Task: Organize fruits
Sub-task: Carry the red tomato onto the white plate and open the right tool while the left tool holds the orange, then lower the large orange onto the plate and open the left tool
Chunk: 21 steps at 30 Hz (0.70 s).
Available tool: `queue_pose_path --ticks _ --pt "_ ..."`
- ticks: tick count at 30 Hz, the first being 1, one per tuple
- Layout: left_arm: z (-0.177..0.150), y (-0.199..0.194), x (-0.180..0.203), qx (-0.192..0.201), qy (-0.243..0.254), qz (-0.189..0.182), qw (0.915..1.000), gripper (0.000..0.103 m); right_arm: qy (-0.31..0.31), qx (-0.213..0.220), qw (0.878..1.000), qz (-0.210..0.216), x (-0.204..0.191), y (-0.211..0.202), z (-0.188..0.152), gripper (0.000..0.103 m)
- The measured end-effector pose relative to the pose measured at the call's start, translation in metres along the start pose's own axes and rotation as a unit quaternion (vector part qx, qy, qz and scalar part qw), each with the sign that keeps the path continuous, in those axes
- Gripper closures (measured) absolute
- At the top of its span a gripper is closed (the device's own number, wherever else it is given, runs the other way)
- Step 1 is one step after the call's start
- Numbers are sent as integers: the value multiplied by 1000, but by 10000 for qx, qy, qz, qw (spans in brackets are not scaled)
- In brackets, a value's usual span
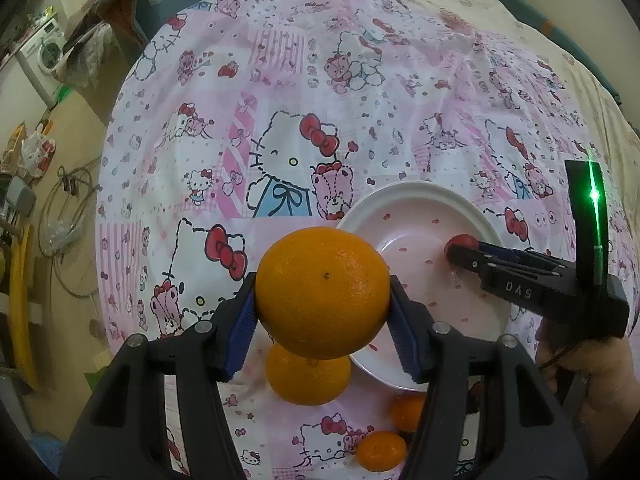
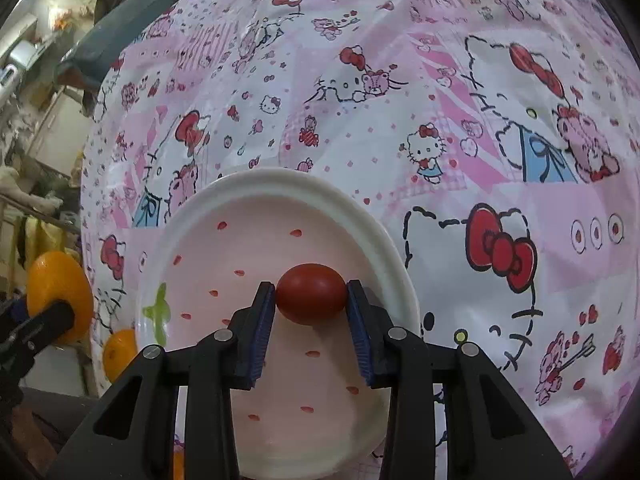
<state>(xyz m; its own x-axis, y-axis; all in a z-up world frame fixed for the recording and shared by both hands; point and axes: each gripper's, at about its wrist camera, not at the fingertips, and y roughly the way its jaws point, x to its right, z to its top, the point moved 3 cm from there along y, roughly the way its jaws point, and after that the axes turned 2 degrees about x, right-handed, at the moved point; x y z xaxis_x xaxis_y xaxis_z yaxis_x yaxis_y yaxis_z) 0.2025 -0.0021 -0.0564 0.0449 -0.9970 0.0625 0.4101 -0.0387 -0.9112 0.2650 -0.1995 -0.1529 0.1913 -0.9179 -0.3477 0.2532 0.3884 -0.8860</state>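
Observation:
My left gripper (image 1: 323,312) is shut on a large orange (image 1: 322,292) and holds it above the cloth, just left of the pink plate (image 1: 424,208). A second orange (image 1: 308,376) lies below it, and two small mandarins (image 1: 380,451) lie near the front. My right gripper (image 2: 311,300) is shut on a small red tomato (image 2: 311,299) over the plate (image 2: 320,188). The right gripper also shows in the left wrist view (image 1: 460,254) over the plate's right side. The held orange shows at the left of the right wrist view (image 2: 56,292).
A pink Hello Kitty cloth (image 1: 280,120) covers the table. A beige cloth (image 1: 520,12) lies beyond it. To the left are a washing machine (image 1: 44,48), cables and clutter on the floor. The table's left edge is close to the oranges.

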Motion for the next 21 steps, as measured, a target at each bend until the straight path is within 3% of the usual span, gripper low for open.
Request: queue_pose_path --ticks 10,15,21 --pt "-4 2 -2 -3 -31 24 10000 47 -81 41 9999 -133 0 -5 2 63" --pt "-4 1 -5 35 -74 57 10000 47 8 177 9998 15 -1 -14 4 44" --pt "-4 1 -4 126 -14 106 9999 47 -2 379 9992 87 -4 -33 6 44"
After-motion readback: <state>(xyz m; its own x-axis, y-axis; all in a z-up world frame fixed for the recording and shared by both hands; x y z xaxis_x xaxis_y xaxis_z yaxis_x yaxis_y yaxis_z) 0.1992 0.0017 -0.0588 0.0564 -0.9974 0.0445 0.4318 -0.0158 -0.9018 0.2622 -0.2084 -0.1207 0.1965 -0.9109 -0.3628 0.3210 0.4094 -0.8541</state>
